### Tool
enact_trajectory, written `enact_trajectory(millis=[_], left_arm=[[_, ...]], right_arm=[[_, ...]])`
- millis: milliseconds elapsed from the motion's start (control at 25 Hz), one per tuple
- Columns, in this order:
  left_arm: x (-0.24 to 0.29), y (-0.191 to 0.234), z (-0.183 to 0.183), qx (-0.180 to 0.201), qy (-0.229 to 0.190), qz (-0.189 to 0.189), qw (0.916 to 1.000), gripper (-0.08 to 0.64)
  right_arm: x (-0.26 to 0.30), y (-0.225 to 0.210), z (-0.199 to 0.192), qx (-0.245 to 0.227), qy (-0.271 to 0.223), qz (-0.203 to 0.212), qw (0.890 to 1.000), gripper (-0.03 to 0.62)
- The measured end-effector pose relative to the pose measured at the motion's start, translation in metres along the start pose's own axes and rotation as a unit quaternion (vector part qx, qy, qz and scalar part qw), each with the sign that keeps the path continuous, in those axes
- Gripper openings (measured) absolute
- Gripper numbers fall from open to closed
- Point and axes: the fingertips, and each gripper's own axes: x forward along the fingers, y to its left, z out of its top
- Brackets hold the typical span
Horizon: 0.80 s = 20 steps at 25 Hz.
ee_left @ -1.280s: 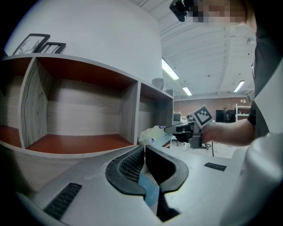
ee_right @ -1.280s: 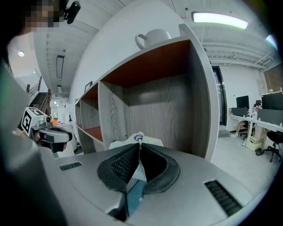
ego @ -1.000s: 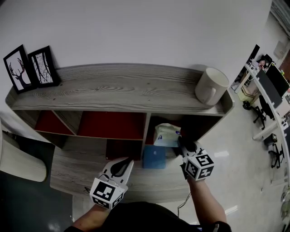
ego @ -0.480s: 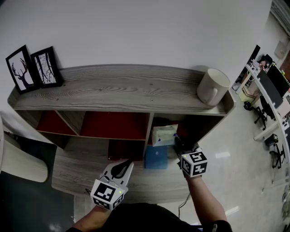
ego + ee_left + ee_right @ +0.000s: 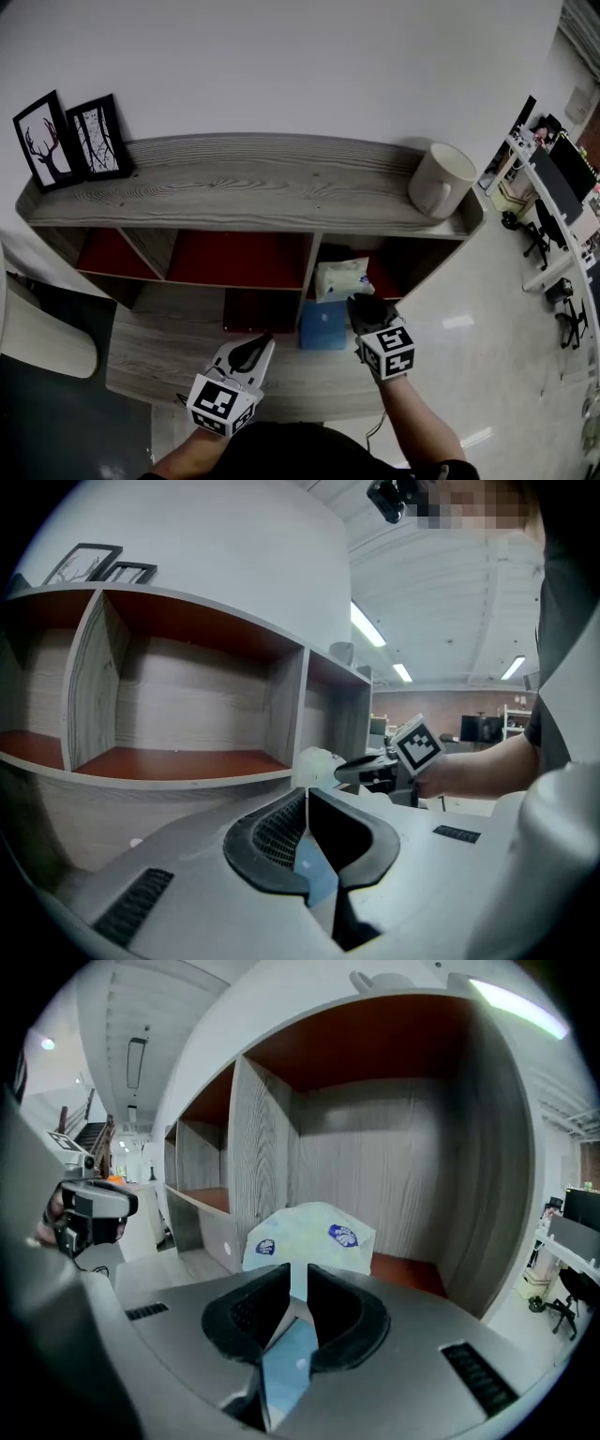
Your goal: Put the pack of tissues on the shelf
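The pale green pack of tissues [image 5: 342,279] stands on the red floor of the shelf's right-hand compartment [image 5: 412,1274]. My right gripper [image 5: 362,306] is just in front of it, and its jaws are opening. In the right gripper view the pack [image 5: 309,1237] stands just past the tips of my right gripper [image 5: 300,1277], showing through the narrow gap, with no pad pressing on it. My left gripper [image 5: 264,341] hangs lower left over the grey board, shut and empty [image 5: 306,799]. From the left gripper view I see the pack [image 5: 314,766] and the right gripper [image 5: 375,767].
The grey wooden shelf [image 5: 253,178] carries two framed pictures [image 5: 66,136] at its left end and a white mug [image 5: 441,178] at its right end. A blue flat box [image 5: 322,325] lies on the lower board below the pack. Office desks and chairs [image 5: 548,216] stand far right.
My right gripper has drawn back and to the left from the pack, and its jaws have parted. The pack stays in the right compartment. The left gripper has hardly moved.
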Motion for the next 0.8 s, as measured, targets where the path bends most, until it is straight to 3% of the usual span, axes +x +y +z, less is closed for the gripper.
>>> enact_trajectory(millis=[400,640,800], left_arm=[[-0.008,0.006,-0.002,-0.008,-0.005,0.004,0.9999,0.021],[-0.016,0.011,-0.001,-0.007,-0.012,0.0,0.9999,0.021],[-0.023,0.012,0.002,-0.005,-0.017,-0.002,0.9998,0.021]], right_arm=[[0.031,-0.015,0.004,0.004,0.034,-0.032,0.999,0.055],[0.013,-0.013,0.017,0.019,0.001,-0.043,0.999,0.055],[-0.015,0.005,0.025,0.037,-0.028,-0.024,0.999,0.055]])
